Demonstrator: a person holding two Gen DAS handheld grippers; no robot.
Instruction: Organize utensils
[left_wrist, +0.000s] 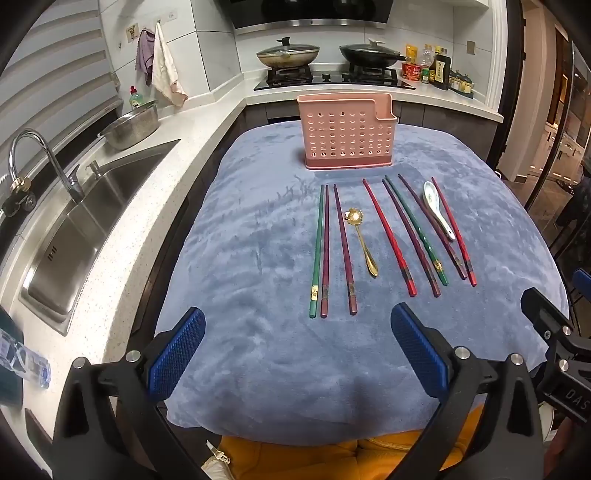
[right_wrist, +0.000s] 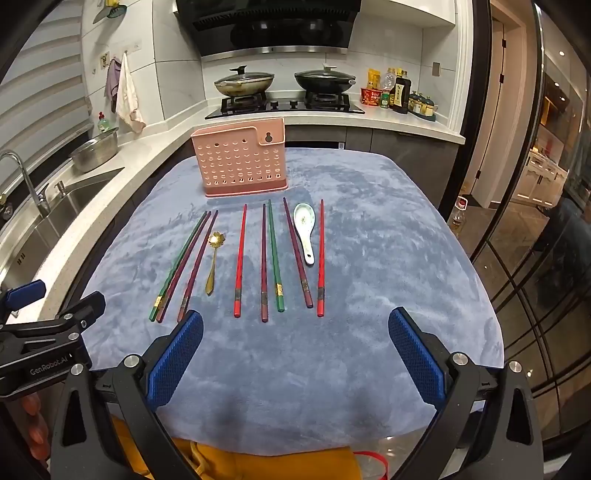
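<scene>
A pink perforated utensil holder (left_wrist: 346, 137) (right_wrist: 242, 162) stands upright at the far side of the blue cloth (left_wrist: 258, 332) (right_wrist: 388, 258). In front of it lie several chopsticks in red, green and dark purple, such as a red one (left_wrist: 389, 238) (right_wrist: 240, 262), in a loose row. Among them rest a gold spoon (left_wrist: 364, 243) (right_wrist: 213, 258) and a white ceramic spoon (left_wrist: 437, 208) (right_wrist: 306, 230). My left gripper (left_wrist: 297, 347) hovers open over the cloth's near edge, short of the chopsticks. My right gripper (right_wrist: 295, 350) is open too, with nothing between its blue pads.
A steel sink (left_wrist: 85, 221) with faucet (left_wrist: 40, 162) and a metal bowl (left_wrist: 131, 123) sit on the counter to the left. Two lidded woks (left_wrist: 288, 55) on the stove and sauce bottles (left_wrist: 439, 72) stand behind. Glass doors (right_wrist: 535, 258) are at the right.
</scene>
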